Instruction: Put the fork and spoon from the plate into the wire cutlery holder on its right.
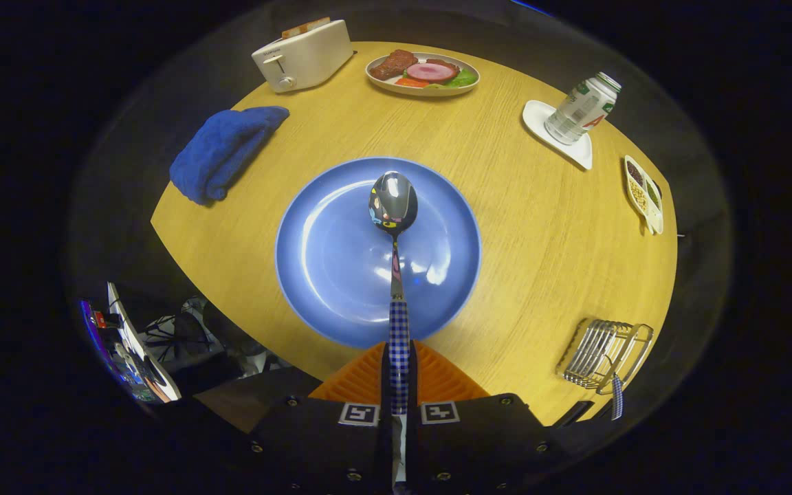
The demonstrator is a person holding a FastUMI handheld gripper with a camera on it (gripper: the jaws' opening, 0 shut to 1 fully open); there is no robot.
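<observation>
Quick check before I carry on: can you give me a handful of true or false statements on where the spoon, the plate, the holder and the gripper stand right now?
1. The gripper is shut on the spoon by its checked handle. True.
2. The spoon's bowl is over the wire cutlery holder. False: it is over the blue plate, ahead of the fingers.
3. A checked handle already sticks out of the holder. True.
4. The fork lies on the plate. False: the plate's surface is bare under the spoon.
5. The bottle stands on the blue towel. False: it stands on a white coaster.
</observation>
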